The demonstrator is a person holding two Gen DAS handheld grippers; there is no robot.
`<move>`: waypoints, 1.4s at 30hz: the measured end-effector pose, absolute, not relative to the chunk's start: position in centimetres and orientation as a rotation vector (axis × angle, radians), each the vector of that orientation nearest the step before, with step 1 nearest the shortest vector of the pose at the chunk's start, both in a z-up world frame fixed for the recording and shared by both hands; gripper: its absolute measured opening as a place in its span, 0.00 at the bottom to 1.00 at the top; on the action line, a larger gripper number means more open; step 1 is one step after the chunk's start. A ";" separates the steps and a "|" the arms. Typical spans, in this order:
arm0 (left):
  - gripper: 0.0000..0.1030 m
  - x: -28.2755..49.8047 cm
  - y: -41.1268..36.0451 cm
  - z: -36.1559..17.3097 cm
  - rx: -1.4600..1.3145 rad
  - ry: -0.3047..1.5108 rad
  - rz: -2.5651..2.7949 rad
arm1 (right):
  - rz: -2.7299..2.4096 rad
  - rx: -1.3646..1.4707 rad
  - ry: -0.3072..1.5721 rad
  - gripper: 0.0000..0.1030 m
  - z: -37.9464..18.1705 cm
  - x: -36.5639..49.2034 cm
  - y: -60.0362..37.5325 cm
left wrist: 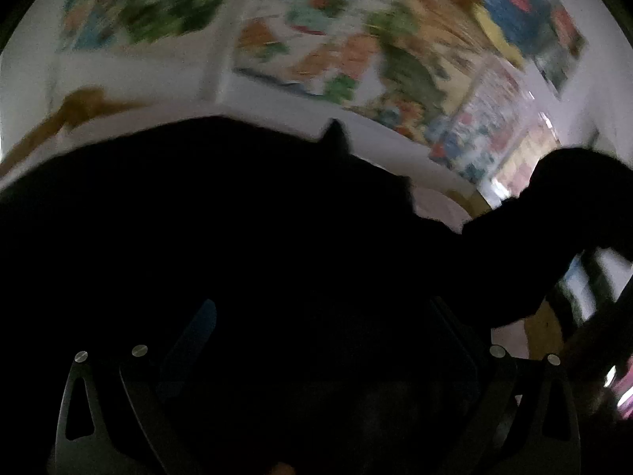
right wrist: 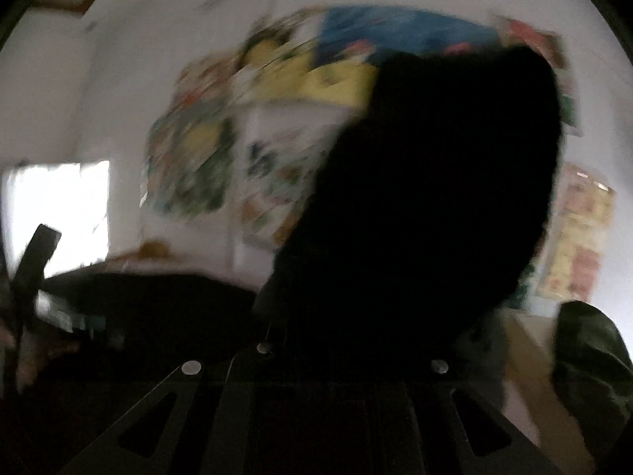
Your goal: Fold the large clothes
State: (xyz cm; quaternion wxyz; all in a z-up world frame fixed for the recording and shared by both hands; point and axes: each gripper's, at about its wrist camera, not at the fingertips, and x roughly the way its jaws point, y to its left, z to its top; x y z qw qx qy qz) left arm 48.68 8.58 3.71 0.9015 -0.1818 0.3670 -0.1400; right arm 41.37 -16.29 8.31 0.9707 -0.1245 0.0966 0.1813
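A large black garment (left wrist: 198, 206) fills the lower half of the left wrist view and stretches off to the right in a long strip. It drapes over my left gripper (left wrist: 320, 277), hiding the fingertips, so I cannot make out how the jaws stand. In the right wrist view the same black garment (right wrist: 435, 198) rises in a tall bunch out of my right gripper (right wrist: 336, 340). That gripper is shut on the cloth and held up off the surface. Both views are dark and heavily blurred.
Colourful posters (left wrist: 336, 51) cover the white wall ahead and show again as posters (right wrist: 277, 118) in the right wrist view. A bright window (right wrist: 59, 206) lies at the left. A dark green bundle (right wrist: 593, 364) sits at the lower right. A brown object (left wrist: 79, 107) lies on a pale surface.
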 end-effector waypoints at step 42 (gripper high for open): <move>0.06 46.6 10.6 3.6 -0.096 0.564 -0.042 | 0.297 -0.683 0.354 0.77 -1.5 36.8 -18.1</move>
